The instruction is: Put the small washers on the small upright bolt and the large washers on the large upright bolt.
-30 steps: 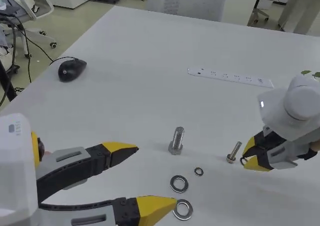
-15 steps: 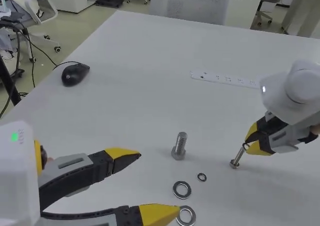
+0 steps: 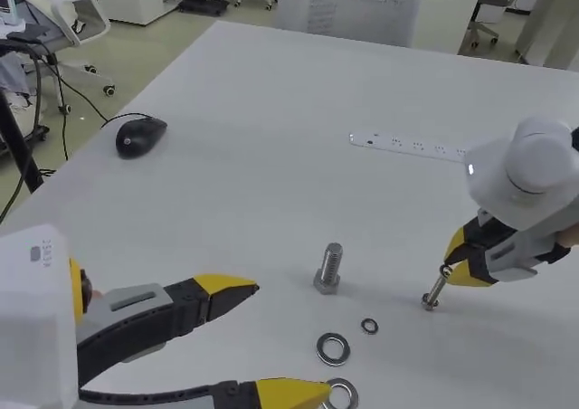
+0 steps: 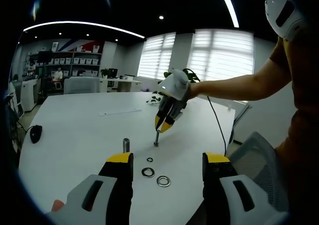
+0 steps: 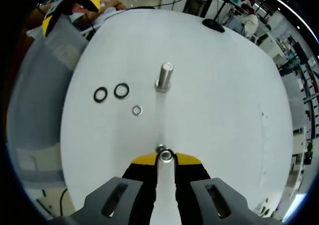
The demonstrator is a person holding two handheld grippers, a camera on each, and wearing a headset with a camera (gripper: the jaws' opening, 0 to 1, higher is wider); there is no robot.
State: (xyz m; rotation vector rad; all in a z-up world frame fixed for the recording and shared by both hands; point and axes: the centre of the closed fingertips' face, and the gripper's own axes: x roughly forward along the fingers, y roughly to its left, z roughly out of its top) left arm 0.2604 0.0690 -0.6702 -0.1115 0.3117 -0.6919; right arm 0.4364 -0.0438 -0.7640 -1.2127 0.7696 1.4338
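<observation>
Head view: my left gripper (image 3: pixel 291 340) stands with its yellow-tipped black jaws spread wide, nothing between them. My right gripper (image 3: pixel 452 266) pinches a thin metal ring, the held washer (image 3: pixel 444 271), at the top of the small bolt (image 3: pixel 433 292), a slim threaded stud that leans here. The large bolt (image 3: pixel 328 268), grey and threaded, stands hex head down on the matte white table (image 3: pixel 253 137).

Left gripper view: the flat first large washer (image 4: pixel 148 172), the second large washer (image 4: pixel 163 180) and the loose small washer (image 4: pixel 149 160) lie near the bolts.

Right gripper view: the jaws grip the ring just over the small bolt's tip.
</observation>
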